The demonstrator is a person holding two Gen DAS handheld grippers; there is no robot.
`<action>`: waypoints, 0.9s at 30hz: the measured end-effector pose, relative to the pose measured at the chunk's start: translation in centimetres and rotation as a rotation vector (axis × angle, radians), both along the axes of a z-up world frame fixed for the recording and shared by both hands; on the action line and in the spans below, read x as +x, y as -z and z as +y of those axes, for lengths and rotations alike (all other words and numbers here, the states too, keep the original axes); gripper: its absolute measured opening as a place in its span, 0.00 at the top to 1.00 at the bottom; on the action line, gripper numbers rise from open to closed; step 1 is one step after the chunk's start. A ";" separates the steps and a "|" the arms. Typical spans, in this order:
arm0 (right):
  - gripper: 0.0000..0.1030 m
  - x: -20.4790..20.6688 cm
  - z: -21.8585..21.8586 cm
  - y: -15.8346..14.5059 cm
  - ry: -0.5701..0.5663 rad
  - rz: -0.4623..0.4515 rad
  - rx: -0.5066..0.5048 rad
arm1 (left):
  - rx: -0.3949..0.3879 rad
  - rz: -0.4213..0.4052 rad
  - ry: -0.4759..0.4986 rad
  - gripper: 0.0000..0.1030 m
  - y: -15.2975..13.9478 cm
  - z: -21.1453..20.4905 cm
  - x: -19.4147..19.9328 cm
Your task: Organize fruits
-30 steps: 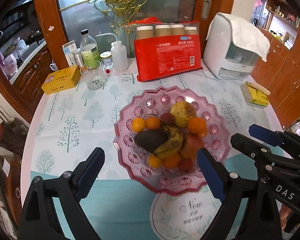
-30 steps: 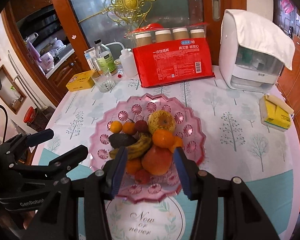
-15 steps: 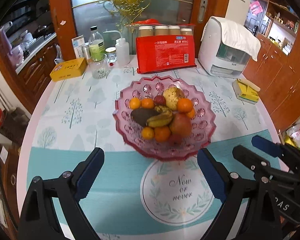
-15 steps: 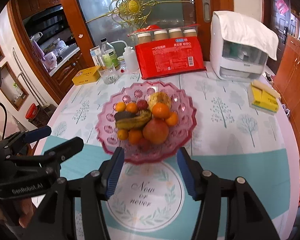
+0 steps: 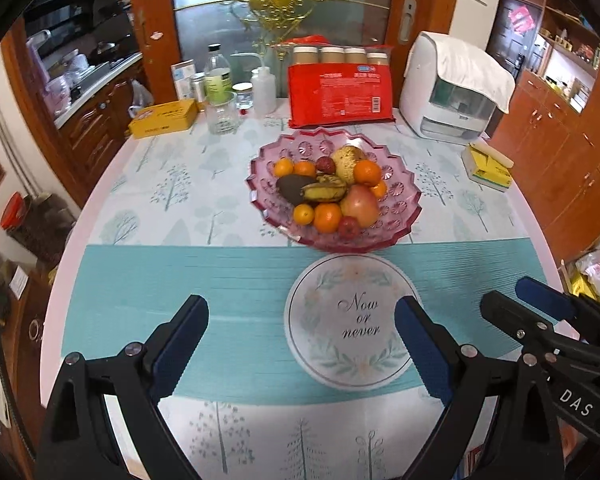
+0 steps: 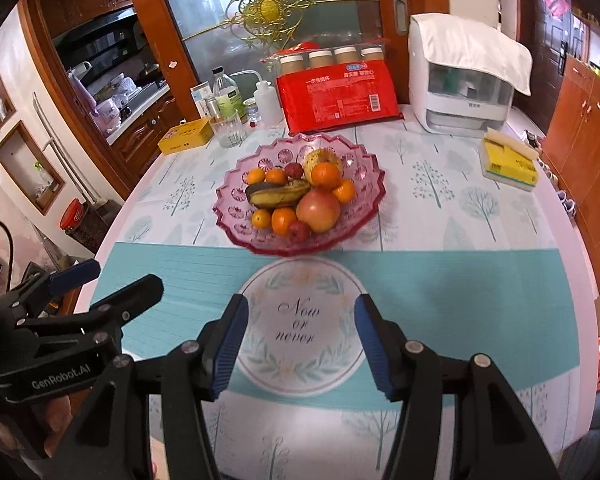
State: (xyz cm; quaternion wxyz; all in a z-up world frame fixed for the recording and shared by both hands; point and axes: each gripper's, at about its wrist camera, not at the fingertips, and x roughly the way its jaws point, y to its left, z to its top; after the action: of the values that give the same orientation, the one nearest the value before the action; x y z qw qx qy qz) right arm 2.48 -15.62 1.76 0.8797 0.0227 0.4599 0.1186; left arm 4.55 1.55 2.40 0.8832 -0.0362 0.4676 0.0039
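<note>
I hold both grippers empty over the counter: left gripper spread wide, right gripper having just opened partway. The fruit, soft and bruisable, sits heaped in the fragile pink glass bowl at frame centre; I'd pinch the firm orange gently.

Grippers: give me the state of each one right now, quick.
Left gripper: open, holding nothing.
Right gripper: open, jaws have just been opening, nothing between them.

Pink patterned glass bowl, oranges, tree-print tablecloth with teal band, red packet
</note>
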 end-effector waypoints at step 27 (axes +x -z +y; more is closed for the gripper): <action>0.45 -4.6 1.5 -2.3 -0.031 -0.102 -0.030 | 0.042 -0.048 -0.072 0.08 -1.6 -0.2 -4.8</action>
State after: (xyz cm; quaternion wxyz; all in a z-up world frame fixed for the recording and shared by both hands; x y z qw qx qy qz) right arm -2.10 -14.17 4.09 0.9004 -0.0035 0.4163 0.1265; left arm -0.24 1.31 3.99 0.8939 -0.0344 0.4446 0.0449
